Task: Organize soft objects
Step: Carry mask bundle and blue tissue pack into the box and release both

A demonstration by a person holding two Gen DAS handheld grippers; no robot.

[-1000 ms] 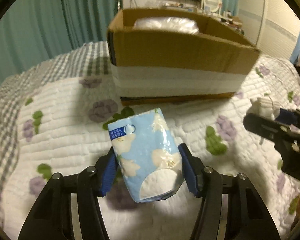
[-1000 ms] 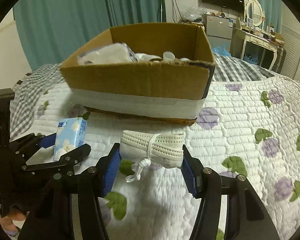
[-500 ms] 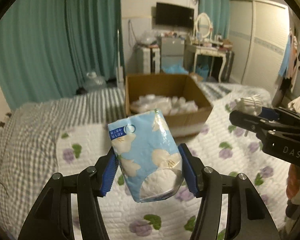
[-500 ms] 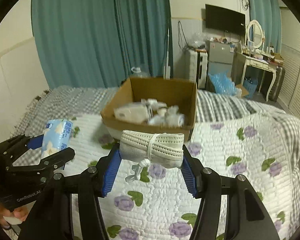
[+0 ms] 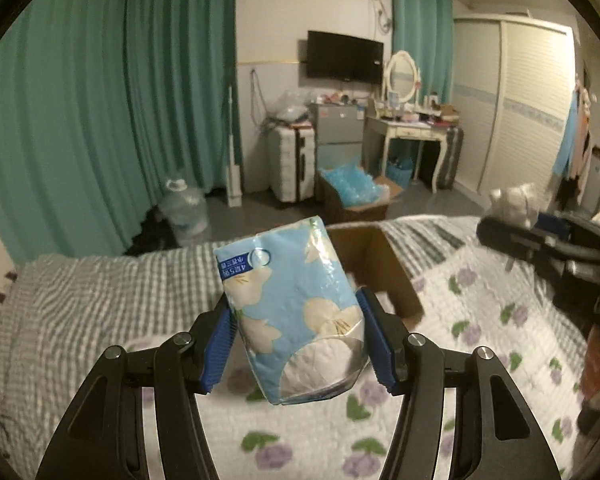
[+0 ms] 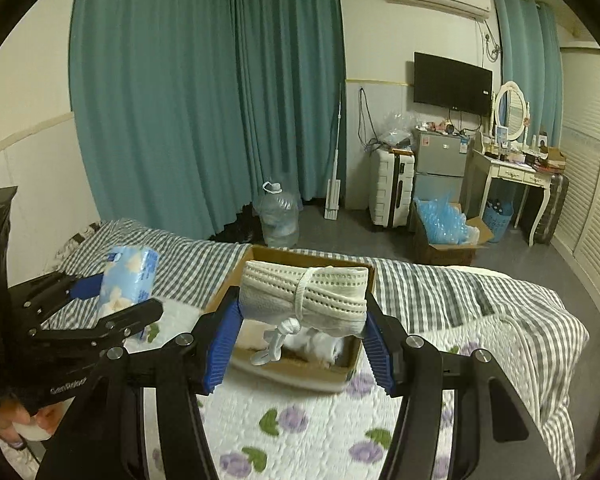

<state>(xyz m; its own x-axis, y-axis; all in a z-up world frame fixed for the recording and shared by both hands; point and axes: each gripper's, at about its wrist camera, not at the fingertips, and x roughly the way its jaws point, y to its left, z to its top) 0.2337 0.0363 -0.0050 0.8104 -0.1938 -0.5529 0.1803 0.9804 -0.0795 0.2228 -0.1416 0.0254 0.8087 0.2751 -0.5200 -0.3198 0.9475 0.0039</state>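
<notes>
My left gripper (image 5: pixel 298 340) is shut on a blue tissue pack with white flowers (image 5: pixel 292 308), held high above the bed; the pack also shows in the right wrist view (image 6: pixel 128 280). My right gripper (image 6: pixel 300 340) is shut on a rolled white face mask (image 6: pixel 304 296) tied with its strap, held above the open cardboard box (image 6: pixel 300 376). The box sits on the quilt and holds white soft items (image 6: pixel 320 346). In the left wrist view the box (image 5: pixel 380 264) is partly hidden behind the pack, and the right gripper (image 5: pixel 540 240) is at the right.
The bed has a white quilt with purple flowers (image 6: pixel 300 432) and a grey checked blanket (image 5: pixel 80 300). Beyond the bed are teal curtains, a water jug (image 6: pixel 278 216), a suitcase, a small fridge, a dressing table (image 6: pixel 516 176) and a floor box of blue bags (image 6: pixel 444 228).
Both grippers have risen well above the bed with their loads still held. The box now looks small and low, and the room behind has come into view.
</notes>
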